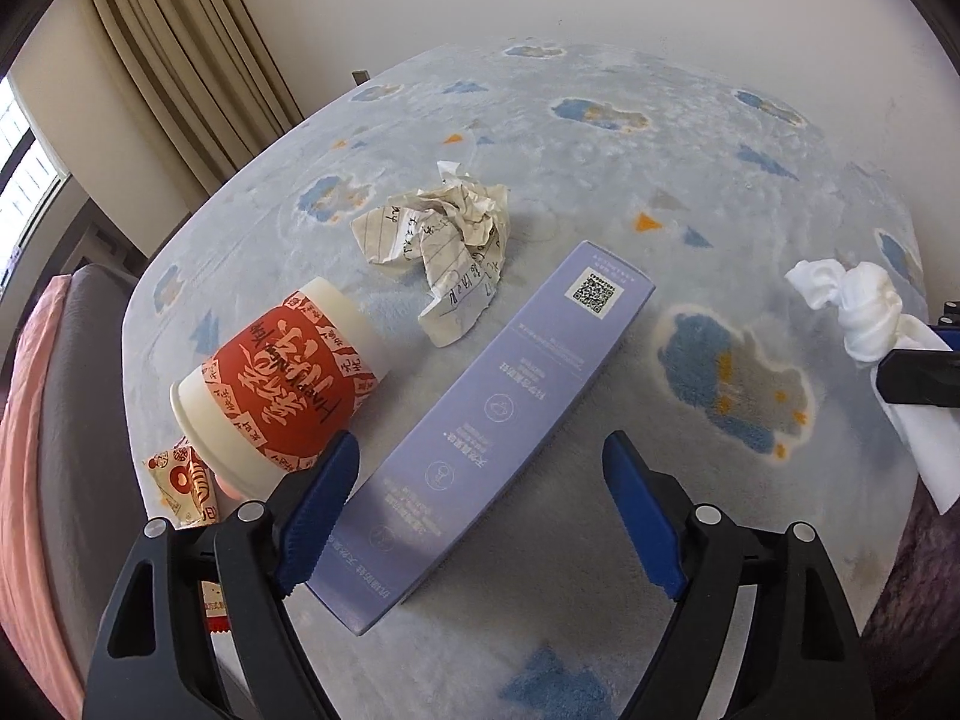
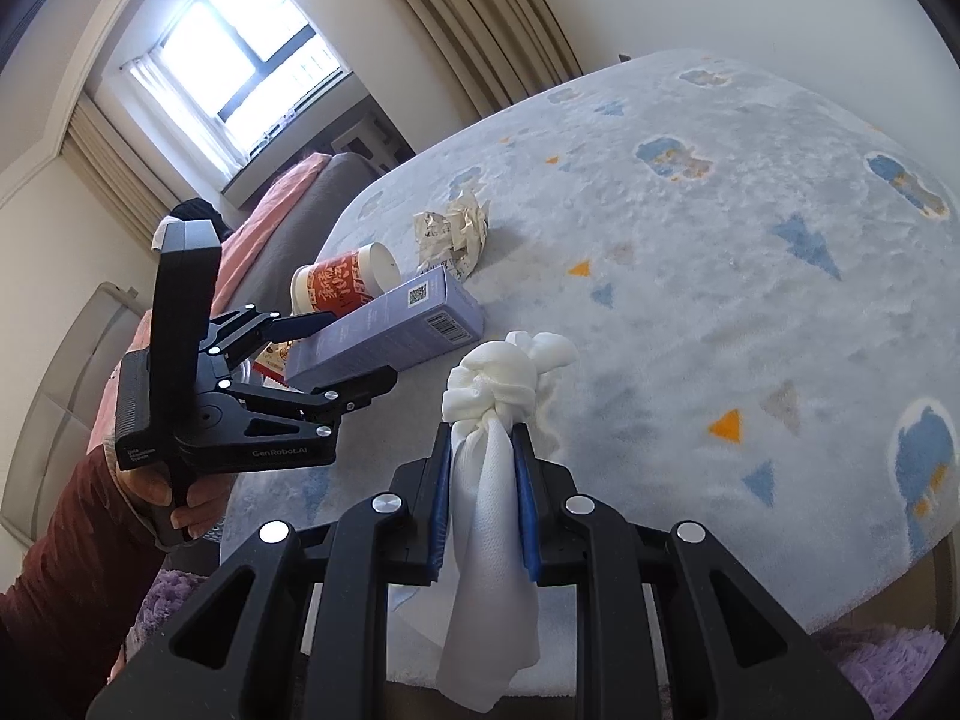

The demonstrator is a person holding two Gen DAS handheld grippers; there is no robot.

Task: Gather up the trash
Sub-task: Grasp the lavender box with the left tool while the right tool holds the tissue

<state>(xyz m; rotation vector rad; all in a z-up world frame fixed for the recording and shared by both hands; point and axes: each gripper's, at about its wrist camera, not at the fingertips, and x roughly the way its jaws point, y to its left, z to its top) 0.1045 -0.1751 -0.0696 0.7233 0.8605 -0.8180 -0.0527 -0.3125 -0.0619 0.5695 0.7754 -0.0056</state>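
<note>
1. The right gripper is closed tight on a knotted white tissue, holding it above the near edge of the patterned rug; that piece of trash looks already collected.
2. The left gripper is spread wide with nothing in it, its jaws straddling the near end of a long lilac box that lies flat on the rug's near left part.
3. The step in hand seems to be taking the box: the jaws would need to drop over its narrow sides and close.
4. A tipped red-and-white paper cup lies just beside the left finger and may get nudged.
5. Crumpled lined paper sits further in; a small red wrapper lies at the left edge, possibly partly off the rug.
</note>
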